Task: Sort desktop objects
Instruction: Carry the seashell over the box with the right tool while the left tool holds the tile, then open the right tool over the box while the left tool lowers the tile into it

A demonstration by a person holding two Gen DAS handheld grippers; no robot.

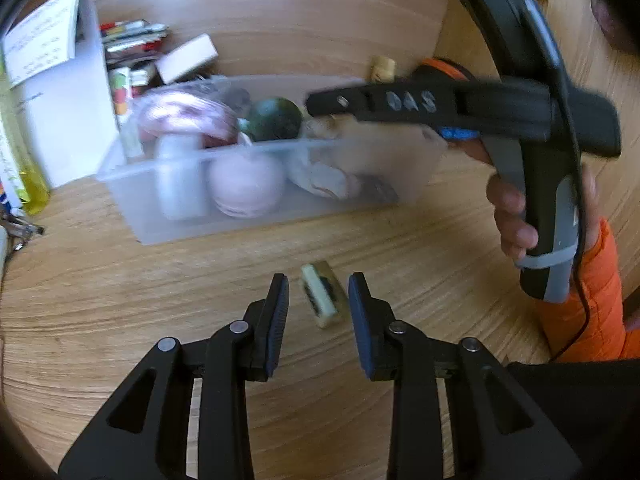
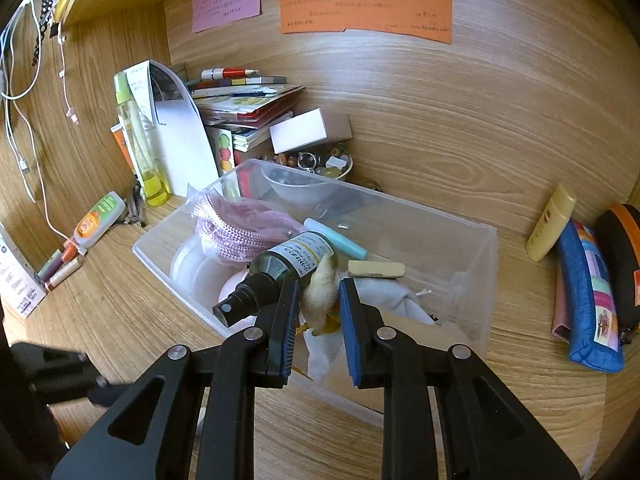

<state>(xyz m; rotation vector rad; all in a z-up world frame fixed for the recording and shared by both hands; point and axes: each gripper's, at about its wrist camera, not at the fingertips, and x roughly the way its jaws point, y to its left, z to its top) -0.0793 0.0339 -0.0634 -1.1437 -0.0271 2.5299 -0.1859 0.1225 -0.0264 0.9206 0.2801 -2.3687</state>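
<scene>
My left tongs stand open astride the small eraser lying on the desk before the clear bin; next I must lower and pinch it. My right tongs clasp a pale yellowish toy over the bin.

Wooden desk, clear plastic bin, small eraser, pencil case
</scene>
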